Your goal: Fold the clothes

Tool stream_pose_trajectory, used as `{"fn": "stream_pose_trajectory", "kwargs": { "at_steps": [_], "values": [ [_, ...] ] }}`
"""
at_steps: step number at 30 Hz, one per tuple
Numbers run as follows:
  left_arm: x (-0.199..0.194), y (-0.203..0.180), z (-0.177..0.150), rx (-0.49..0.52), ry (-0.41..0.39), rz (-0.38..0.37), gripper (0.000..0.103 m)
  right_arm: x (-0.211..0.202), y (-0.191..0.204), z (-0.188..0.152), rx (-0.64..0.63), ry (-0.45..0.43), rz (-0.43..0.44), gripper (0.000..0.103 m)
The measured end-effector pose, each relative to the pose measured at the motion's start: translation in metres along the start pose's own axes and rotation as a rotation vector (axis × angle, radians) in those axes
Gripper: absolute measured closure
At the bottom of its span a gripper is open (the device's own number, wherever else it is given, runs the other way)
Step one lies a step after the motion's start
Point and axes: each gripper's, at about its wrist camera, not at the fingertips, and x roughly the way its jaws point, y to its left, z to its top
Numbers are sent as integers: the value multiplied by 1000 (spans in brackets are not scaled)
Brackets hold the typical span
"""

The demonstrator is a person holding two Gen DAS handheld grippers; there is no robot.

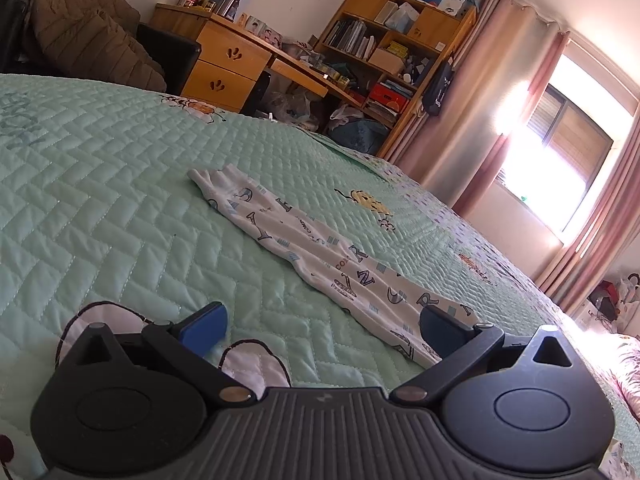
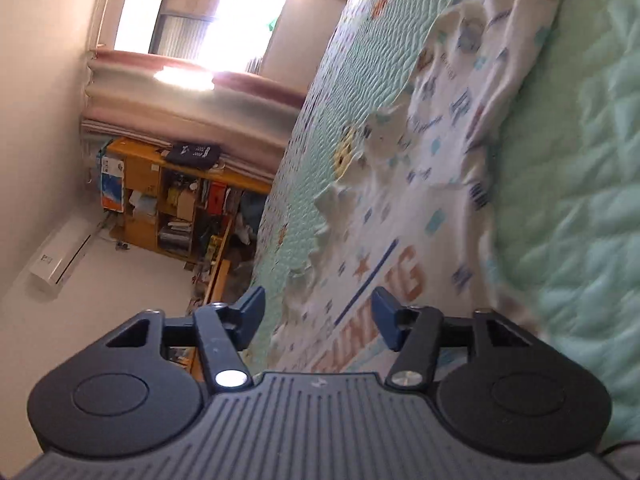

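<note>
On the green quilted bed (image 1: pixel 100 184), printed trousers (image 1: pixel 320 248) stretch toward one o'clock; left tongs (image 1: pixel 324 328) spread, right tongs (image 2: pixel 318 320) spread, empty

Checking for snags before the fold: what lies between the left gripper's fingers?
Only bare green quilt in the left wrist view; the printed garment meets just one finger of the left gripper.
</note>
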Motion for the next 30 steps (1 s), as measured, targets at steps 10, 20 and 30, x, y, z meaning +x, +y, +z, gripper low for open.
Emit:
{"fn": "stream_pose_trajectory", "kwargs": {
  "at_steps": [10,20,30],
  "values": [
    [1,0,1,-11,5,-2,1,-97,32,-33,-36,-43,94,26],
    [2,3,6,-4,29,-9,1,82,94,-158,-70,468,174,31],
    [4,7,4,-16,14,-29,1,-10,129,-173,-151,751,296,28]
  ]
}}
